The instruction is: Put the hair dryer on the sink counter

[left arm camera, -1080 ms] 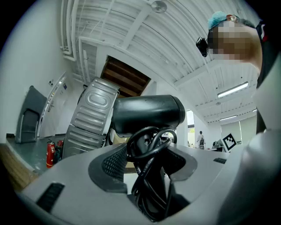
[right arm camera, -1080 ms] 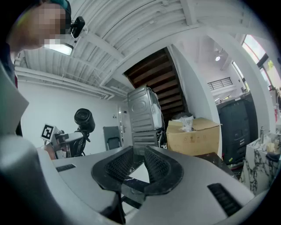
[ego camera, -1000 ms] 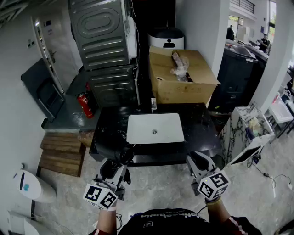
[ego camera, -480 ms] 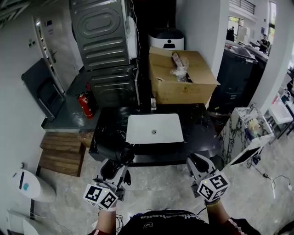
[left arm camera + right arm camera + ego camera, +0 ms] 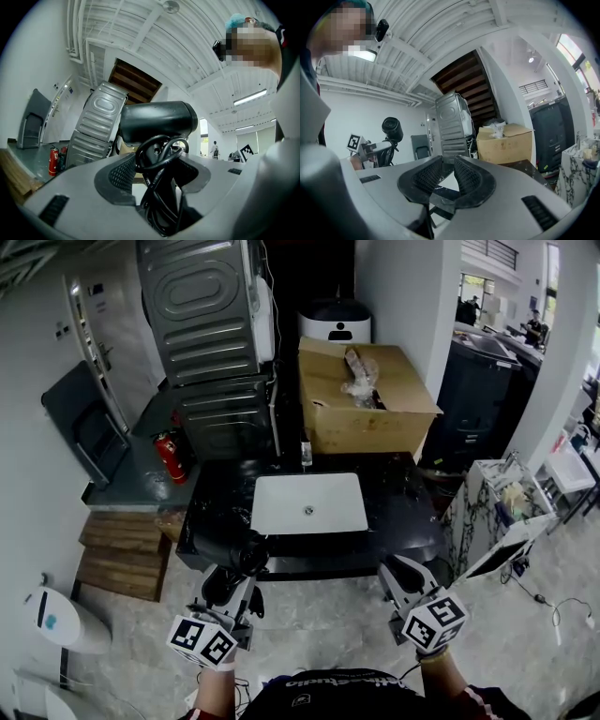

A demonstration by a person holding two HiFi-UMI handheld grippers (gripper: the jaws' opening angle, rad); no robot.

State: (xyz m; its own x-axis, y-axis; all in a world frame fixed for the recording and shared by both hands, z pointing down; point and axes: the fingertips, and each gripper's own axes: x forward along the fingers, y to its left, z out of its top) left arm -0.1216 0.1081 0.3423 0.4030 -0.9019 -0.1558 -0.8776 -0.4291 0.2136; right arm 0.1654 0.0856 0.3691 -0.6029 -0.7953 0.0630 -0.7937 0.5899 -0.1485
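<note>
Black hair dryer (image 5: 157, 121), cord (image 5: 159, 157) looped round, in left gripper (image 5: 159, 177)

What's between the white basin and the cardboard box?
In the head view, a strip of dark counter with one small upright object, too small to identify.

l hand-held gripper (image 5: 232, 579) holds hair dryer (image 5: 225, 552) at sink counter (image 5: 403, 507) front edge, r hand-held gripper (image 5: 394, 573) nearby
</note>
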